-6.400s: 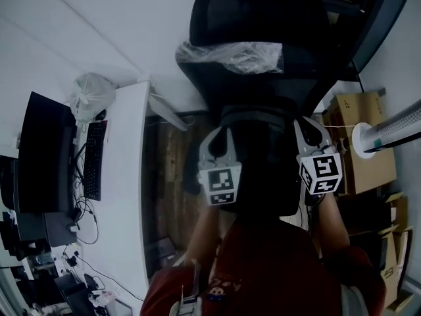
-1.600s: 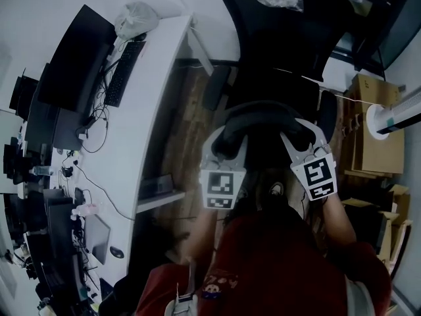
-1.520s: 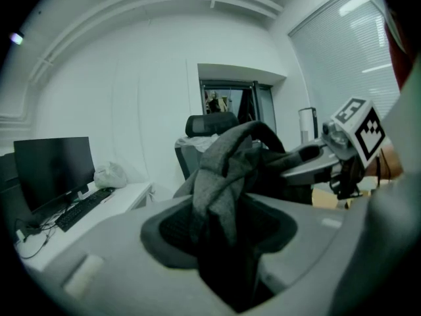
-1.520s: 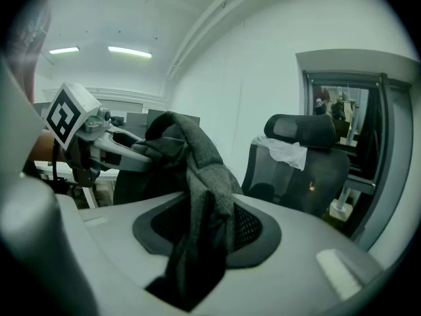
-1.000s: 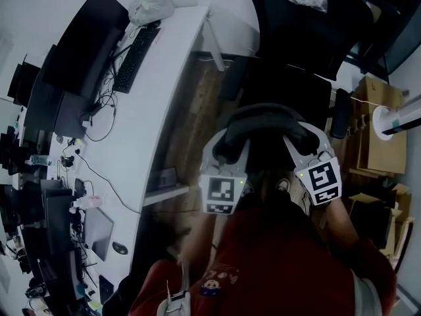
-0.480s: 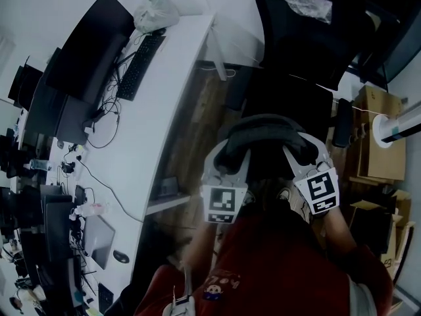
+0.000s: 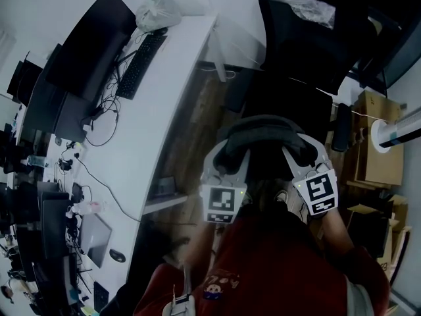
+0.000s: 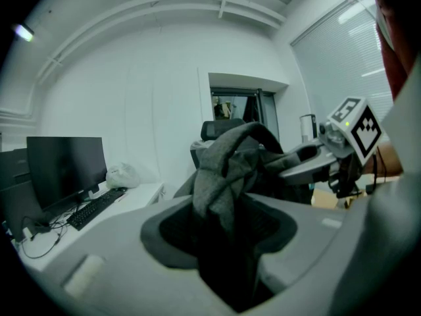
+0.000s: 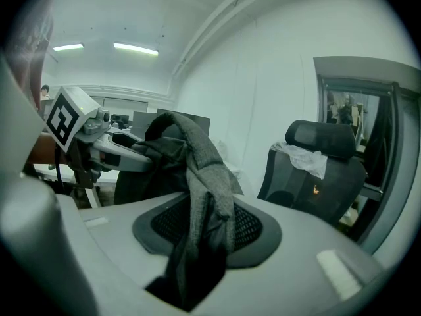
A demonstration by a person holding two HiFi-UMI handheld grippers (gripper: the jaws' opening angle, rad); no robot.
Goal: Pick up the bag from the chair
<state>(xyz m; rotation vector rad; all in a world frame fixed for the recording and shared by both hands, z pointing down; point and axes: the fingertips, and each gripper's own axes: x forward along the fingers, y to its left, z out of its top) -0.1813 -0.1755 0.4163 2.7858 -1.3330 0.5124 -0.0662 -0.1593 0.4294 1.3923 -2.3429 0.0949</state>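
A dark grey fabric bag [image 7: 263, 133] hangs between my two grippers, lifted close to my body and apart from the black office chair [image 7: 309, 51] behind it. My left gripper [image 7: 227, 155] is shut on the bag's left end, and its jaws pinch a fold of grey fabric [image 8: 223, 170]. My right gripper [image 7: 297, 151] is shut on the right end, where the cloth [image 9: 197, 176] drapes down between its jaws. Each gripper view shows the other gripper, the right gripper [image 8: 329, 157] and the left gripper [image 9: 99, 147], across the bag. The chair [image 9: 322, 170] stands behind.
A long white desk [image 7: 164, 104] runs along the left with monitors [image 7: 79, 71], a keyboard [image 7: 139, 64], cables and a white plastic bag [image 7: 156, 12]. Cardboard boxes [image 7: 371, 143] and a white cylinder [image 7: 395, 130] stand at the right. Clear plastic wrap [image 7: 302, 5] lies over the chair's headrest.
The bag has come up off the chair seat, held by both grippers, and has drawn back from the chair. In the last half second little has moved.
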